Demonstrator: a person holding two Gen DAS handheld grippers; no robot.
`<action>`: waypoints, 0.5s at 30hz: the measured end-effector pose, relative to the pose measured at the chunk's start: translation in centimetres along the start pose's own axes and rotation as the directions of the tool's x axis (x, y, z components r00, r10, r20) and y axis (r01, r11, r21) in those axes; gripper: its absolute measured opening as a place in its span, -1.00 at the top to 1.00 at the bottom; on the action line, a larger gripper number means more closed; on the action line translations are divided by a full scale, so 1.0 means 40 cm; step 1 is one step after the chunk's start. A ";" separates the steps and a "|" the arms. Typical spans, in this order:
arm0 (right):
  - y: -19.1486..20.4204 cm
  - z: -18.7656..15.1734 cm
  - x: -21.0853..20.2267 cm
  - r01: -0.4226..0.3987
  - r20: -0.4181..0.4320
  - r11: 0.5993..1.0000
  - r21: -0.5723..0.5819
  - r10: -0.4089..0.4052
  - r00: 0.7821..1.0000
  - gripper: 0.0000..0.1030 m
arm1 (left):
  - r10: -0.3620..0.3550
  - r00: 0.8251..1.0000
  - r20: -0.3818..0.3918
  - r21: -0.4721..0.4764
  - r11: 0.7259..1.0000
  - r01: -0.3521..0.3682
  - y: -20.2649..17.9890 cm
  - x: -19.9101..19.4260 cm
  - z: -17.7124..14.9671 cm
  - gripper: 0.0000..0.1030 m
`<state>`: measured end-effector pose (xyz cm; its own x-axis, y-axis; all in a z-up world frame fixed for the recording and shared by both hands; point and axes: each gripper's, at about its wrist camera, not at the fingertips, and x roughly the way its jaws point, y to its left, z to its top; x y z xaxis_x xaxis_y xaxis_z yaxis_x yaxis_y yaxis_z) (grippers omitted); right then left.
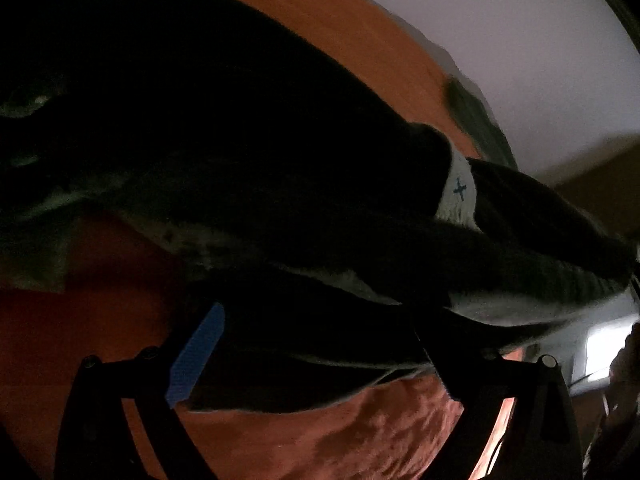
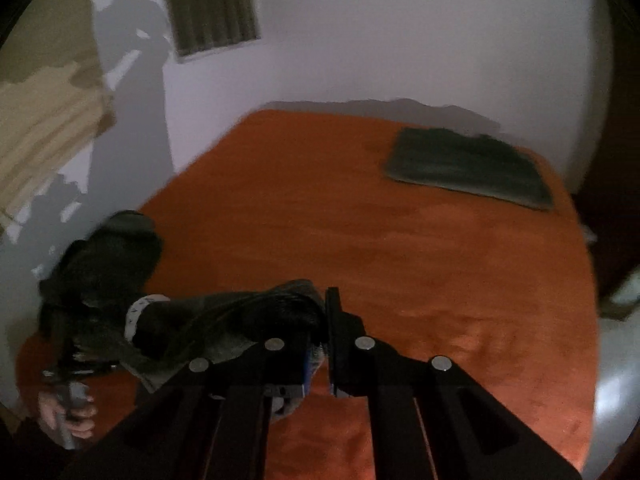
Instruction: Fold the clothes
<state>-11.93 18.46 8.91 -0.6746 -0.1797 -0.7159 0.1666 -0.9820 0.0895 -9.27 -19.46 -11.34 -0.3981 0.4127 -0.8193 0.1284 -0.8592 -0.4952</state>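
Note:
A dark garment (image 1: 240, 168) with a white neck label (image 1: 458, 192) hangs close in front of the left wrist camera, above an orange bed cover (image 1: 340, 432). My left gripper (image 1: 316, 344) has a blue pad (image 1: 196, 356) showing; the dark cloth lies between its fingers. In the right wrist view the same garment (image 2: 192, 320) stretches from the left gripper at the lower left to my right gripper (image 2: 320, 332), whose jaws are shut on its edge. The garment is held above the bed cover (image 2: 400, 260).
A folded dark green garment (image 2: 468, 164) lies at the far right of the bed. A white wall (image 2: 400, 40) with a vent grille (image 2: 212, 4) stands behind. The person's left hand (image 2: 68, 412) shows at the lower left. Pale floor (image 2: 616, 392) lies right of the bed.

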 end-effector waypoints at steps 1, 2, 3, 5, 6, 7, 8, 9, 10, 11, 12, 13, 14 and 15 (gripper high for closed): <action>-0.043 -0.014 -0.004 0.021 -0.013 1.000 0.022 -0.021 1.000 0.91 | 0.000 1.000 -0.005 0.022 1.000 0.000 -0.015 0.007 -0.004 -0.87; -0.084 -0.021 -0.002 0.051 -0.026 0.998 0.046 -0.050 0.998 0.91 | 0.000 1.000 -0.009 0.044 0.999 0.000 -0.028 0.014 -0.007 -0.87; -0.124 -0.028 0.001 0.081 -0.039 0.994 0.069 -0.078 0.996 0.91 | 0.004 1.000 -0.011 0.060 0.998 -0.003 -0.036 0.018 -0.010 -0.87; -0.205 -0.042 0.005 0.141 -0.066 0.984 0.113 -0.134 0.989 0.91 | 0.014 1.000 -0.011 0.086 0.996 -0.013 -0.046 0.026 -0.013 -0.87; -0.245 -0.049 0.004 0.168 -0.071 0.976 0.138 -0.160 0.985 0.91 | 0.023 1.000 -0.011 0.096 0.995 -0.022 -0.047 0.030 -0.014 -0.87; -0.284 -0.056 0.003 0.195 -0.076 0.967 0.164 -0.185 0.980 0.91 | 0.030 0.999 -0.011 0.102 0.994 -0.028 -0.044 0.031 -0.013 -0.87; -0.319 -0.059 0.004 0.221 -0.081 0.957 0.187 -0.209 0.975 0.91 | 0.035 0.999 -0.010 0.104 0.994 -0.033 -0.046 0.034 -0.019 -0.87; -0.342 -0.059 0.007 0.247 -0.080 0.948 0.199 -0.235 0.969 0.91 | 0.036 0.999 -0.009 0.093 0.995 -0.035 -0.039 0.031 -0.017 -0.87; -0.365 -0.059 0.010 0.272 -0.080 0.939 0.210 -0.261 0.962 0.91 | 0.037 0.999 -0.008 0.079 0.996 -0.036 -0.030 0.027 -0.012 -0.87; -0.380 -0.060 0.012 0.296 -0.078 0.933 0.204 -0.286 0.955 0.91 | 0.038 0.999 -0.008 0.065 0.997 -0.038 -0.022 0.022 -0.007 -0.87; -0.395 -0.061 0.014 0.309 -0.083 0.928 0.207 -0.298 0.951 0.91 | 0.036 0.999 -0.012 0.053 0.998 -0.035 -0.014 0.021 -0.007 -0.87; -0.410 -0.062 0.017 0.322 -0.087 0.923 0.210 -0.310 0.947 0.91 | 0.032 0.999 -0.018 0.041 0.999 -0.031 -0.006 0.020 -0.009 -0.87; -0.421 -0.064 0.019 0.324 -0.089 0.920 0.222 -0.311 0.946 0.91 | 0.035 0.999 -0.020 0.040 0.999 -0.034 0.003 0.006 -0.018 -0.87; -0.426 -0.070 0.025 0.322 -0.100 0.920 0.221 -0.308 0.946 0.91 | 0.038 0.999 -0.021 0.041 0.998 -0.037 0.013 -0.010 -0.028 -0.87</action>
<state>-13.42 35.18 4.73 -0.6181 0.1378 -0.7740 -0.2231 -0.9748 0.0046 -8.00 -19.73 -11.58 -0.3735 0.3858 -0.8436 0.1057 -0.8858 -0.4519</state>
